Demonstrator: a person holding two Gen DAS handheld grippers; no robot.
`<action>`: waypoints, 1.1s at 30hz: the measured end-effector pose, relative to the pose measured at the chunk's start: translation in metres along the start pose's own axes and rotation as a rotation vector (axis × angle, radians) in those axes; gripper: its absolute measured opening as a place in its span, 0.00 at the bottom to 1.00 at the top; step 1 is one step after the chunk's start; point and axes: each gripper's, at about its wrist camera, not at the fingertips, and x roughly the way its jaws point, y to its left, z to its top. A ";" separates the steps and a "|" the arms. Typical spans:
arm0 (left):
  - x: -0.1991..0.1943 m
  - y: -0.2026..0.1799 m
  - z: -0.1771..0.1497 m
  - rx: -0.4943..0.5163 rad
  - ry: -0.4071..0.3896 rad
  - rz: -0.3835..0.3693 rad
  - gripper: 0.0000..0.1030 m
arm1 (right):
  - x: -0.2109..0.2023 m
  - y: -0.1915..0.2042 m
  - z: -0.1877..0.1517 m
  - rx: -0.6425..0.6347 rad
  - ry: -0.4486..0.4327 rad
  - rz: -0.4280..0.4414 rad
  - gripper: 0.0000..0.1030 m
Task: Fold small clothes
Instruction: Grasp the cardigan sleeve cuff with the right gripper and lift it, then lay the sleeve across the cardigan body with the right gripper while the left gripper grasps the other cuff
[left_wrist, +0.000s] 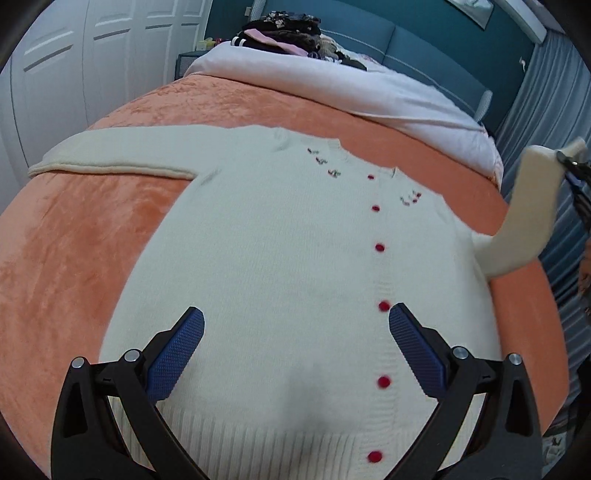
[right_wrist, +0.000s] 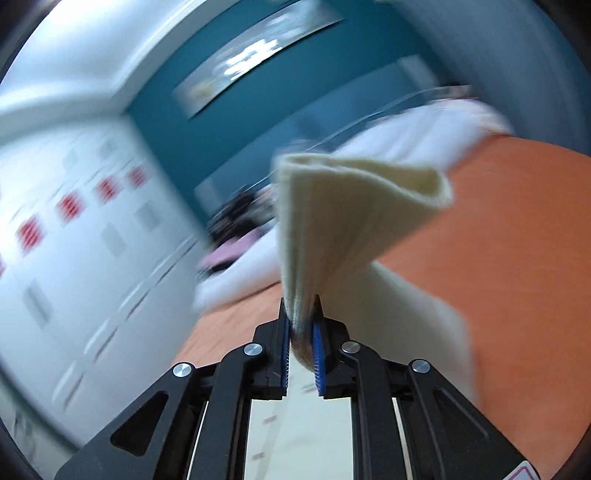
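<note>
The left gripper (left_wrist: 295, 321) hovers wide open over the cardigan's (left_wrist: 280, 258) hem. The cardigan lies flat on the bed (left_wrist: 92, 236); at its right edge the right gripper (right_wrist: 300, 328) pinches the raised sleeve (right_wrist: 351, 206).

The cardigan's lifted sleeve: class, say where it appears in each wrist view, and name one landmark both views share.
Left wrist view: lifted sleeve at the right edge, raised off the orange blanket.
Right wrist view: lifted sleeve at centre, pinched in the right tongs.
Shared landmark: the orange blanket.
</note>
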 end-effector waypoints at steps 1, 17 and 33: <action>0.000 0.001 0.008 -0.025 -0.008 -0.025 0.95 | 0.029 0.026 -0.012 -0.044 0.065 0.053 0.19; 0.179 0.031 0.098 -0.393 0.144 -0.191 0.95 | 0.047 -0.116 -0.165 0.374 0.253 -0.179 0.52; 0.211 0.018 0.115 -0.193 0.116 -0.116 0.11 | 0.091 -0.145 -0.167 0.340 0.258 -0.269 0.05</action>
